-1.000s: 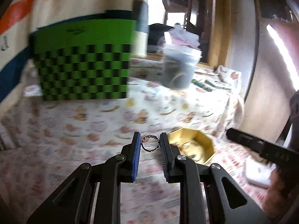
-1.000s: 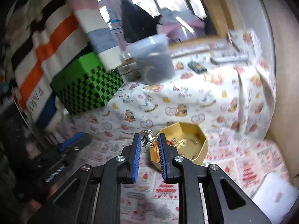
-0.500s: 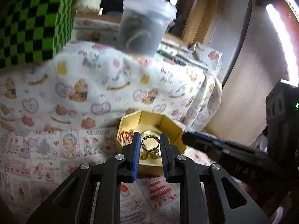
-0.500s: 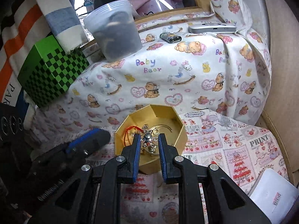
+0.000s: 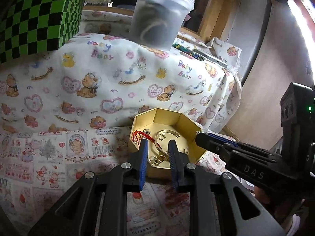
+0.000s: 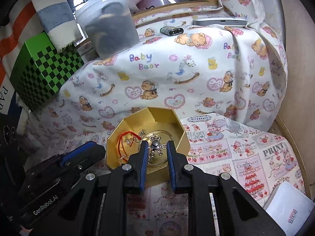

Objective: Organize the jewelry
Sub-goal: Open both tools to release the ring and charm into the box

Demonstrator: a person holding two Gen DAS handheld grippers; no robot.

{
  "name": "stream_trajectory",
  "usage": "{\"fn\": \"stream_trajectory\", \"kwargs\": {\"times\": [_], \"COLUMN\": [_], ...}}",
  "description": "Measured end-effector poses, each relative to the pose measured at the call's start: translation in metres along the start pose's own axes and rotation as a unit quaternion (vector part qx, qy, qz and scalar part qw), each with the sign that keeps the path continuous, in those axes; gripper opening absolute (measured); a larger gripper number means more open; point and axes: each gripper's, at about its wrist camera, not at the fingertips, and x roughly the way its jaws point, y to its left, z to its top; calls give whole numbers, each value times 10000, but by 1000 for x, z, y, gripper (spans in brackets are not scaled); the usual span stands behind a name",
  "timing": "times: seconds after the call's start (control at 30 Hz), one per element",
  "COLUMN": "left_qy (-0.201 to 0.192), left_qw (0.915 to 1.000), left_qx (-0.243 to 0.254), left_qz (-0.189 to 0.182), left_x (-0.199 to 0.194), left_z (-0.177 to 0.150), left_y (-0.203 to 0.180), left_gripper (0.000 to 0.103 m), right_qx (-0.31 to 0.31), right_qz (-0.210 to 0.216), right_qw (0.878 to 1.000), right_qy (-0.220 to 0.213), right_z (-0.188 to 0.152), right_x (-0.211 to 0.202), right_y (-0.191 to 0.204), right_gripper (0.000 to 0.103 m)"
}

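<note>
A gold octagonal box (image 5: 189,122) (image 6: 169,116) sits on the patterned cloth and holds a red cord bracelet (image 6: 123,139), a gold bangle (image 5: 167,133) and small silver pieces. My left gripper (image 5: 157,143) hangs over the box with its jaws apart and nothing between them. My right gripper (image 6: 156,144) is over the same box, jaws apart; a silver star-shaped charm (image 6: 155,147) lies between the tips, free of both pads. Each gripper shows at the edge of the other's view.
A green checkered box (image 6: 43,78) stands at the back left. A frosted plastic tub (image 6: 110,25) sits on the raised cloth-covered ledge, with a lighter (image 6: 172,31) and a flat silver device (image 6: 219,21) beside it. A white card (image 6: 287,206) lies front right.
Both grippers moved down over the gold box and opened. The beaded ring left my left gripper and the silver charm was let go by my right gripper.
</note>
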Motion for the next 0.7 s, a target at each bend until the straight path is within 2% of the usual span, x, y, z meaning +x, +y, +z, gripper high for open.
{"fn": "stream_trajectory", "kwargs": {"times": [0.1,0.23,0.4,0.7], "left_qy": [-67,-222,-435,-619], "left_qw": [10000,9989,9959,9929], "left_qx": [9,90,169,358], "left_qz": [52,410,773,953], "left_x": [-3,-10,-22,-38], "left_z": [0,0,3,4], "left_y": [1,4,8,2], "left_gripper": [21,30,32,35], "right_qx": [-29,-108,-87,-65], "right_qz": [27,-75,-43,65], "right_qw": [10000,9999,9999,9998], "right_qy": [-5,-79,-82,-165], "right_z": [0,0,1,2], "right_x": [0,-3,-4,-11], "right_y": [2,2,2,2], "right_gripper": [20,20,20,21]}}
